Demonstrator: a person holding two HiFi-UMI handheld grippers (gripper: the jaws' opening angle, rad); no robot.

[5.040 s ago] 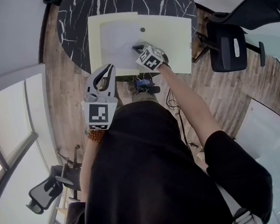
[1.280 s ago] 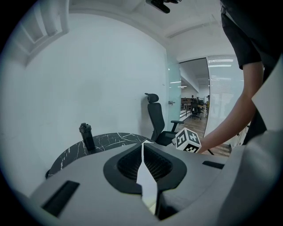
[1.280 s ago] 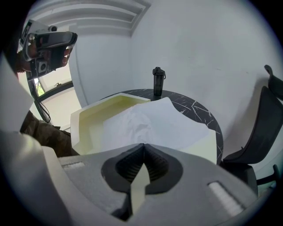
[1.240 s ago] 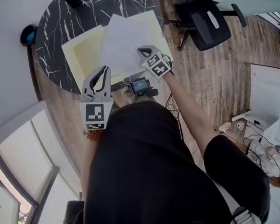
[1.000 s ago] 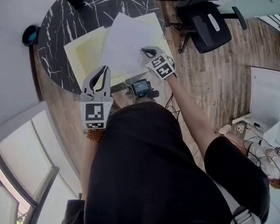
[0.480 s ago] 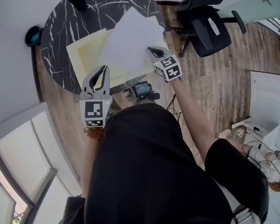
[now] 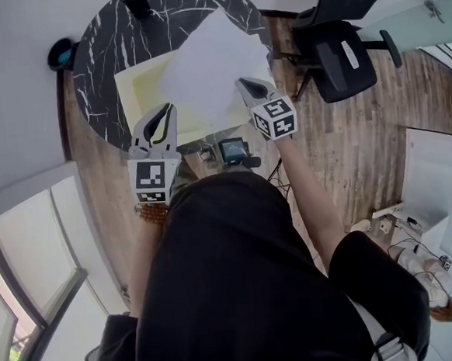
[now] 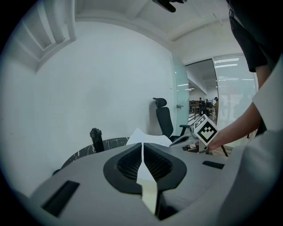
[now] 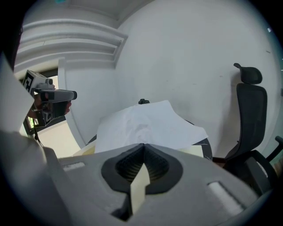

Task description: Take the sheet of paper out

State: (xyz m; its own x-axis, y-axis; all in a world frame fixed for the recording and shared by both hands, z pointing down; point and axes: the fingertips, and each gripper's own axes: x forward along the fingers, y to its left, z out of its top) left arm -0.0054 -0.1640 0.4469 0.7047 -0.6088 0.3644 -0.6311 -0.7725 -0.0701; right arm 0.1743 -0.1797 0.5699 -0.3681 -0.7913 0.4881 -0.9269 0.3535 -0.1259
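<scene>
Round black marble table (image 7: pixel 104 61), dark bottle (image 7: pixel 135 0) at its far edge, black office chair (image 7: pixel 342 48) beside it

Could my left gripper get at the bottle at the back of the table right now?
Probably not at once. The left gripper is shut, seemingly on the near edge of the folder, and the bottle stands across the table beyond it.

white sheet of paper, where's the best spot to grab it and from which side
Grip its near right edge, coming in from the person's side. The white sheet of paper is thin and flat, so only an edge fits between jaws, and that edge sits raised clear of the pale yellow folder. The right gripper is shut on it there.
</scene>
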